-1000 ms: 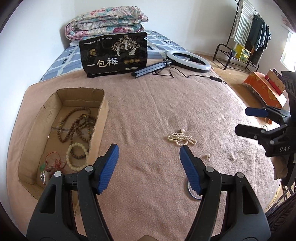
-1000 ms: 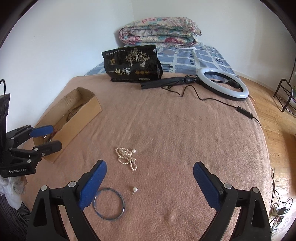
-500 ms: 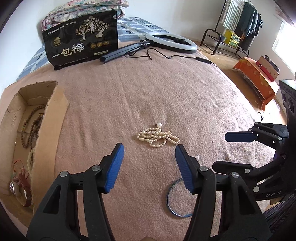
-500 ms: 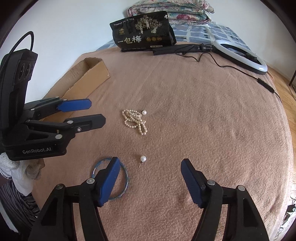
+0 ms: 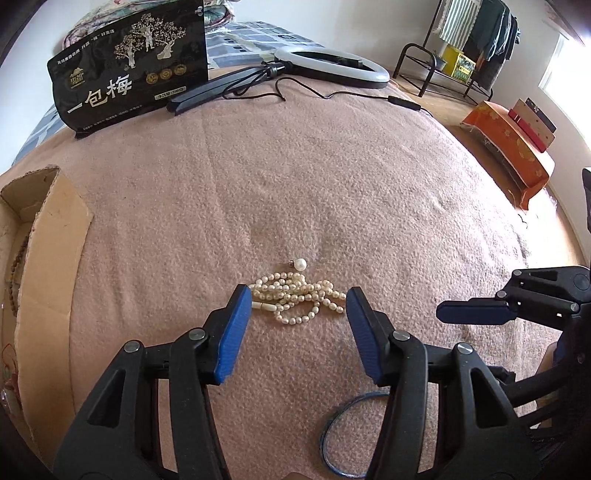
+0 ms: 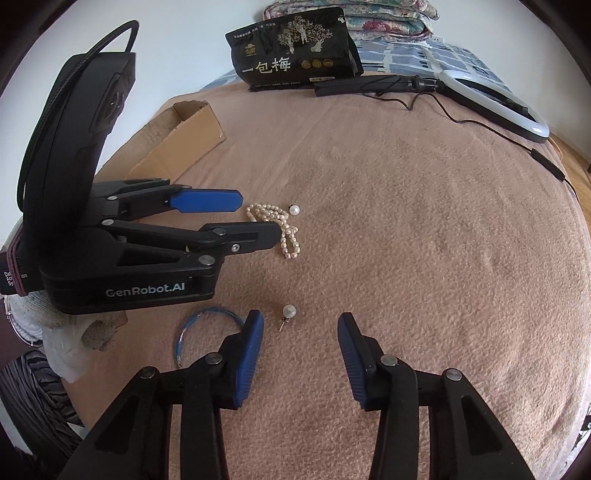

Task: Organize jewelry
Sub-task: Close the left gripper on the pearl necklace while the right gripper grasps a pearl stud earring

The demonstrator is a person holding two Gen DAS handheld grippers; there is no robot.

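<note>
A bunched pearl necklace (image 5: 295,299) lies on the pink blanket, with a pearl stud earring (image 5: 300,263) just beyond it. My left gripper (image 5: 298,306) is open and empty, its fingers straddling the near edge of the necklace. In the right wrist view the necklace (image 6: 280,225) sits by the tip of the left gripper (image 6: 255,218). My right gripper (image 6: 300,332) is open and empty, a second pearl stud (image 6: 288,313) lying just ahead between its fingers. A blue bangle (image 6: 207,328) lies to its left. The cardboard box (image 5: 40,251) holds bead strings at the left.
A black snack bag (image 5: 129,70), a ring light (image 5: 332,66) with its stand and cable, and a folded quilt (image 6: 376,20) lie at the far end of the bed. An orange box (image 5: 509,147) and a clothes rack (image 5: 461,40) stand on the floor at right.
Both grippers have moved forward and lower. The left one has come from beside the box to the pearl necklace; the right one has closed in on the loose pearl stud.
</note>
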